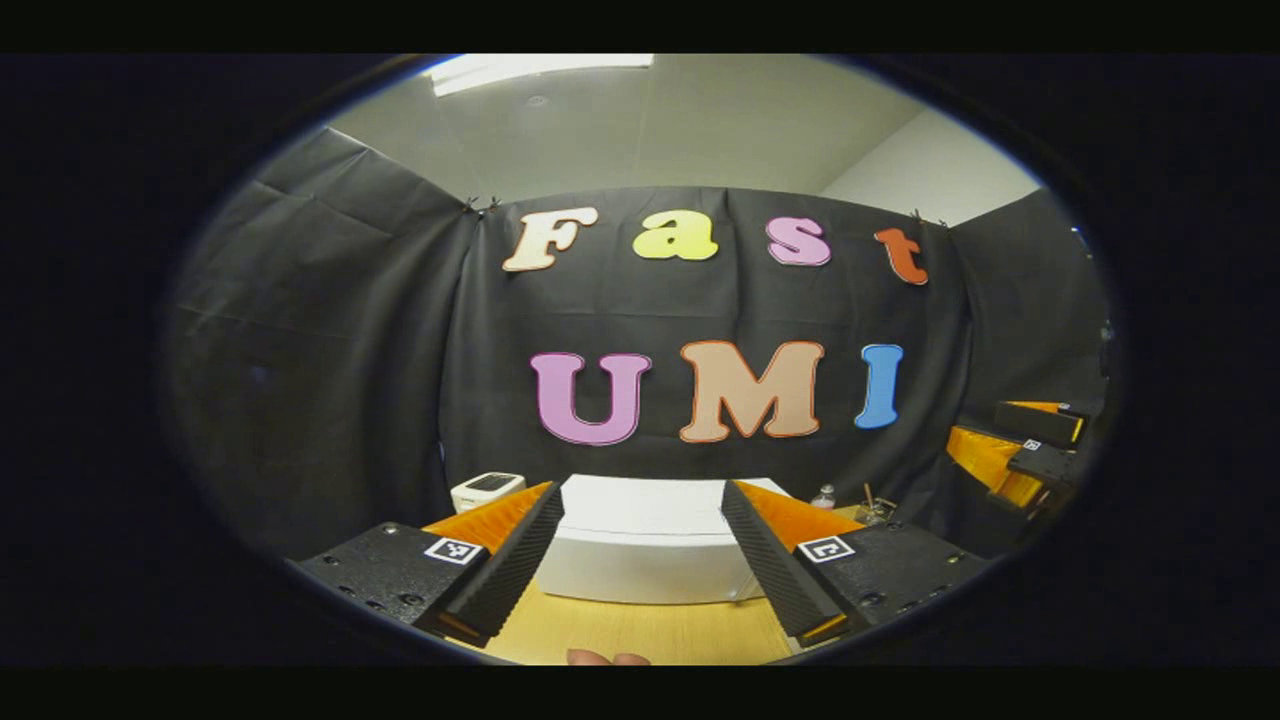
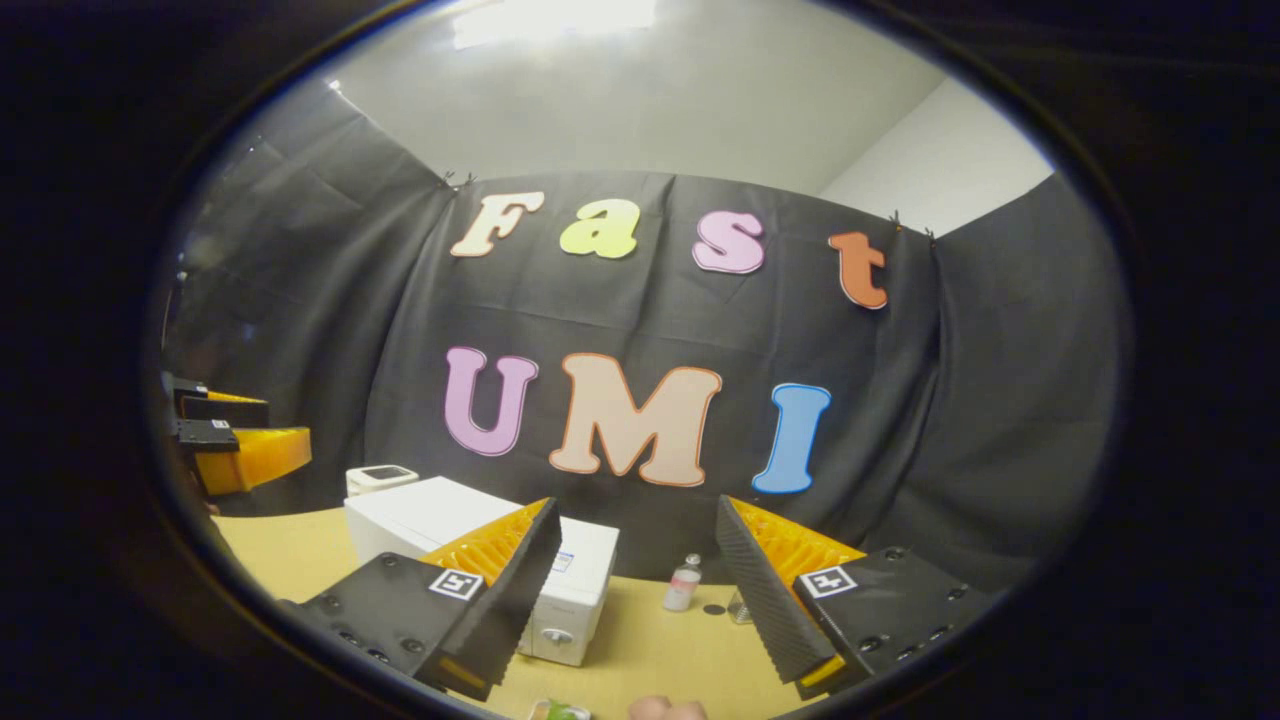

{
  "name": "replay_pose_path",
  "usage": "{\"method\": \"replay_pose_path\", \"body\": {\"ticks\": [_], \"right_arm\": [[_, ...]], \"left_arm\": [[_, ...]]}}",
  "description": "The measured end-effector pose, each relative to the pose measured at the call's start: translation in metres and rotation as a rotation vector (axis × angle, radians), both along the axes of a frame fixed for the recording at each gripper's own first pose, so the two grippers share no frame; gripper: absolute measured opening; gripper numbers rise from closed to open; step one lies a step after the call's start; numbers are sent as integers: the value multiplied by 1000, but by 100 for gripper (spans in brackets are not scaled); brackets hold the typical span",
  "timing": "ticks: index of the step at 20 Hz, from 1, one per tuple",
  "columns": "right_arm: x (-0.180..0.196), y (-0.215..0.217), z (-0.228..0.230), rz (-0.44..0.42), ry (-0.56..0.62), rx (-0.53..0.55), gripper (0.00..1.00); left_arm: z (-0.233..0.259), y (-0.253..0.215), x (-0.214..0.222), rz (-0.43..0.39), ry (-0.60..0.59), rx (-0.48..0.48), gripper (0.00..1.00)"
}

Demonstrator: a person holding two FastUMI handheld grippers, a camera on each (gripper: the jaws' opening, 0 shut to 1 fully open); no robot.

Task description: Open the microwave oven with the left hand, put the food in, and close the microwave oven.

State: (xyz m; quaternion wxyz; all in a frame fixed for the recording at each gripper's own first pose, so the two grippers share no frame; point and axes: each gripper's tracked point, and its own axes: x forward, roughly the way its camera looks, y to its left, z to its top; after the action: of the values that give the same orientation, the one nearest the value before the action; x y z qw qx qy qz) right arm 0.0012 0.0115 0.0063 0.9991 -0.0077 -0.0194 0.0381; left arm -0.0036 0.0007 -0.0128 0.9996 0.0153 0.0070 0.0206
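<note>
At lower left of the left gripper view, a small white boxy device with a dark screen sits beside the white box-shaped microwave oven, door closed, lower centre on the pale wood-grain worktop. The left tongs stand spread and empty, ridged inner faces framing it. In the right gripper view the microwave oven sits lower left, its label too small to read; the right tongs are spread and empty; a small clear bottle stands lower centre.
</note>
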Motion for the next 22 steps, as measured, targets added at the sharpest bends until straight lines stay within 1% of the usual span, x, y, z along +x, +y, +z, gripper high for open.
{"method": "replay_pose_path", "body": {"ticks": [3,4,6,8,10,12,13,15,17,19,20,22], "right_arm": [[-6,1,2,15,7,28,98],[-6,-2,1,18,8,30,98],[-11,-12,-2,6,9,31,96],[-16,-21,-7,-4,25,63,97],[-23,-31,-10,-7,38,98,97],[-30,-51,-12,-30,42,88,96],[-34,-58,-13,-38,48,83,98],[-41,-73,-12,-53,54,69,98],[-50,-90,-9,-78,51,53,98],[-58,-100,-7,-87,44,37,98],[-62,-106,-2,-97,28,40,96],[-66,-111,3,-101,17,75,98]], "left_arm": [[-14,-6,5,-8,12,11,98],[-25,-12,7,-24,29,15,99],[-49,-25,14,-62,50,19,99],[-81,-41,23,-101,85,41,98],[-110,-61,34,-154,89,47,99],[-142,-89,48,-233,99,15,99],[-165,-95,53,-244,140,29,99],[-204,-102,70,-244,191,53,100],[-229,-117,80,-257,234,36,100],[-258,-121,93,-244,278,42,100],[-271,-123,97,-238,309,49,100],[-288,-125,104,-228,341,29,100]]}}
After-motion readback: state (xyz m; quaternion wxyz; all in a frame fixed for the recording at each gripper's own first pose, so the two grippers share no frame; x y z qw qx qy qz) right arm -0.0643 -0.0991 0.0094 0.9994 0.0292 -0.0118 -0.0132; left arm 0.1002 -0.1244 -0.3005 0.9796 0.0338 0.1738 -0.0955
